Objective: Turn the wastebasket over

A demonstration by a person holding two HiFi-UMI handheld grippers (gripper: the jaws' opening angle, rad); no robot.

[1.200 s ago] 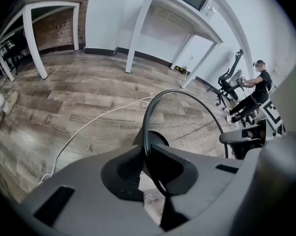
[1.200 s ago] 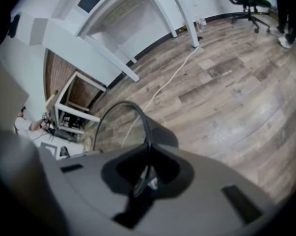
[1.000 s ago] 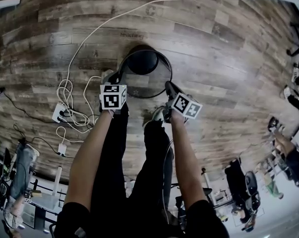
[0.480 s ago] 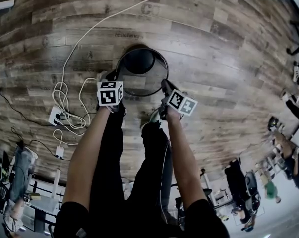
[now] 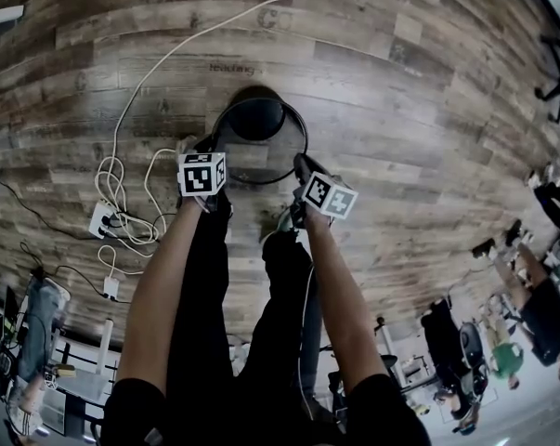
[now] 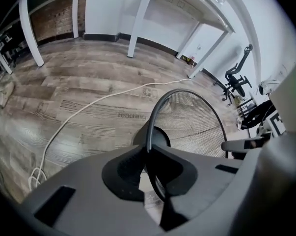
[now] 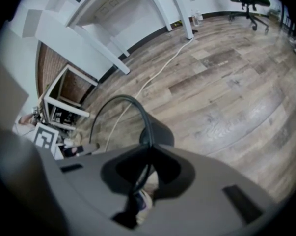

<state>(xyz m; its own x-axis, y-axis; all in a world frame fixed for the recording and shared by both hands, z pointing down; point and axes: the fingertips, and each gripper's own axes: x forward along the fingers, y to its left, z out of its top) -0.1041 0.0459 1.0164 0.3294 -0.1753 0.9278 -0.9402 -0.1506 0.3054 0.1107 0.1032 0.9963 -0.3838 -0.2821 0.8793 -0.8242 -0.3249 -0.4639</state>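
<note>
Left tool (image 6: 148, 155), right tool (image 7: 147, 167) lowered; wastebasket (image 5: 261, 158) upright, mouth up.

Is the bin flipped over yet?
Done: the left gripper and right gripper are both clamped on the rim of the wastebasket, opposite each other. In hand: they hold it mouth up, dark base toward the floor. Left: if it should end mouth down, the flip itself is not yet done.

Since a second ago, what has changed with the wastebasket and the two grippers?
The left gripper and right gripper have carried the wastebasket slightly lower, toward the floor, drifting left in the head view. Nothing grabbed or released: both stay clamped on its rim. The white cable lies unchanged.
</note>
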